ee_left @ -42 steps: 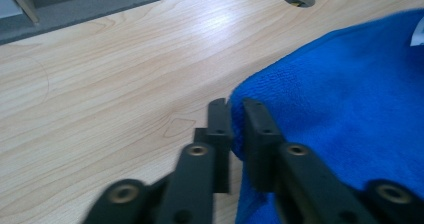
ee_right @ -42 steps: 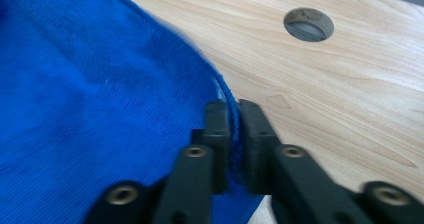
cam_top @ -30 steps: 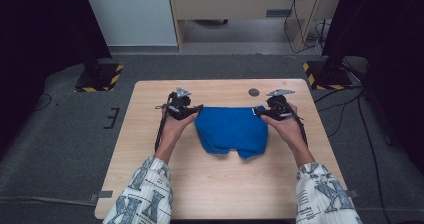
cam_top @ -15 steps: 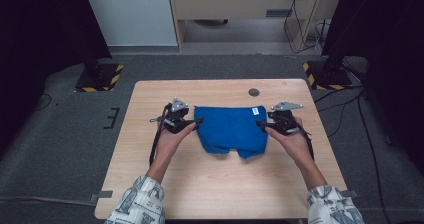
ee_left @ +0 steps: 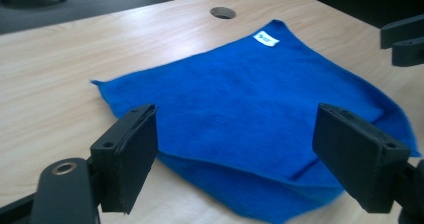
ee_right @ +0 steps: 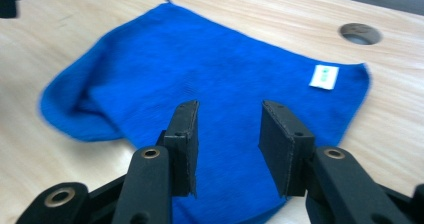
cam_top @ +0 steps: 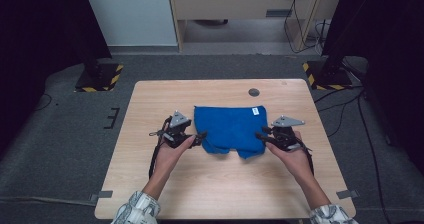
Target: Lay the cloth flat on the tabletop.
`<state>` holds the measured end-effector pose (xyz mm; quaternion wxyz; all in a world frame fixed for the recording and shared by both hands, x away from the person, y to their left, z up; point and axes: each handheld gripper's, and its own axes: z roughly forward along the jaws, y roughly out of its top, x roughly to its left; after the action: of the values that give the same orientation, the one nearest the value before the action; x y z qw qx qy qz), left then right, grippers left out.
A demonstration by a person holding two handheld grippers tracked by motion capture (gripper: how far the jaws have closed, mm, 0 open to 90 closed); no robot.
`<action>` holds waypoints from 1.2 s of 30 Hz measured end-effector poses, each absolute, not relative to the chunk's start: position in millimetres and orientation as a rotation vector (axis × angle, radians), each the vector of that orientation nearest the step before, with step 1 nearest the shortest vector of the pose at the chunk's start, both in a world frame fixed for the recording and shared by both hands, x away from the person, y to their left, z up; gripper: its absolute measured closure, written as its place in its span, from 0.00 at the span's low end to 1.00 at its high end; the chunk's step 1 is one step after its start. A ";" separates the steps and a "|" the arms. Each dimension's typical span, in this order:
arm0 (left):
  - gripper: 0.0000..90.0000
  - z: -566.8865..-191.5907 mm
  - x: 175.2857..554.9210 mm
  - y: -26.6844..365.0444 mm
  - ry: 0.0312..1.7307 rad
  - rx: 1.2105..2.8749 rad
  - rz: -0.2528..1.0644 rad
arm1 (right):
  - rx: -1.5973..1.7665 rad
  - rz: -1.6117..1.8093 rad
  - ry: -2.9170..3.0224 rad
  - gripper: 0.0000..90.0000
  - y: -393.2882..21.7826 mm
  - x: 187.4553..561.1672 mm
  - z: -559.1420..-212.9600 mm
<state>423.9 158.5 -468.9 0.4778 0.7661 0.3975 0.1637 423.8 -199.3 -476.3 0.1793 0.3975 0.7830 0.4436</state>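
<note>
A blue cloth (cam_top: 230,128) lies folded on the wooden table (cam_top: 150,109), with a white label (cam_top: 255,111) at its far right corner. My left gripper (cam_top: 200,137) sits at the cloth's near left edge. Its jaws stand wide apart and have just been opening; in the left gripper view (ee_left: 235,129) the cloth (ee_left: 250,99) lies flat beyond them, unheld. My right gripper (cam_top: 261,136) is at the near right edge. Its jaws (ee_right: 230,119) have just been closing but still leave a gap, and the cloth (ee_right: 200,69) lies under them without being pinched.
A round cable hole (cam_top: 254,92) sits in the table behind the cloth. Black-and-yellow striped stand bases (cam_top: 100,79) (cam_top: 322,76) rest on the floor at both far corners. The left gripper's cable (cam_top: 154,156) trails along the forearm.
Both hands have drawn back toward the near edge, from the cloth's far corners to its near sides. The cloth has stayed in place.
</note>
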 end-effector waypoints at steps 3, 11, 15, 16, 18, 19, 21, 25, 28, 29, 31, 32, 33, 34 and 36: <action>0.19 -472.6 418.4 158.1 0.976 1.866 0.380 | 1.106 1.292 2.207 0.66 -196.8 414.7 -477.3; 0.19 -479.7 401.1 153.1 0.958 1.879 0.362 | 1.092 1.360 2.232 0.70 -190.9 396.3 -484.8; 0.21 -483.8 392.4 148.1 0.927 1.918 0.352 | 1.058 1.336 2.262 0.73 -185.1 390.7 -492.4; 0.22 -483.2 390.8 147.6 0.928 1.911 0.346 | 1.048 1.332 2.267 0.74 -183.4 389.7 -492.8; 0.22 -481.7 388.3 146.8 0.924 1.903 0.348 | 1.036 1.333 2.274 0.75 -181.3 387.6 -492.5; 0.23 -480.3 386.9 146.2 0.919 1.912 0.357 | 1.027 1.333 2.276 0.75 -179.9 386.4 -492.4; 0.24 -479.4 385.0 145.2 0.922 1.915 0.366 | 1.010 1.330 2.281 0.77 -177.1 383.8 -492.0; 0.27 -481.4 380.6 139.7 0.916 1.921 0.359 | 0.991 1.318 2.291 0.80 -172.7 379.0 -491.9; 0.30 -482.7 377.0 133.4 0.907 1.931 0.383 | 0.976 1.308 2.302 0.82 -169.7 375.4 -491.6; 0.31 -483.9 375.8 130.0 0.903 1.939 0.385 | 0.975 1.302 2.306 0.82 -168.8 374.6 -492.1; 0.31 -487.1 374.2 123.2 0.900 1.950 0.378 | 0.971 1.269 2.322 0.80 -165.9 373.7 -494.5; 0.31 -488.4 373.6 120.3 0.898 1.959 0.375 | 0.974 1.244 2.331 0.78 -163.9 373.3 -496.4; 0.31 -490.7 372.8 115.6 0.888 1.975 0.375 | 0.976 1.234 2.335 0.76 -162.7 373.0 -497.6; 0.31 -491.6 372.4 113.0 0.883 1.984 0.383 | 0.966 1.219 2.349 0.74 -160.8 373.0 -499.5; 0.31 -494.4 372.4 107.8 0.877 1.999 0.398 | 0.957 1.192 2.360 0.67 -158.1 373.2 -502.3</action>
<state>372.4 107.8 -494.4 0.4454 0.8067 0.3538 0.1604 373.2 -158.1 -502.3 0.1644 0.3357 0.8279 0.4183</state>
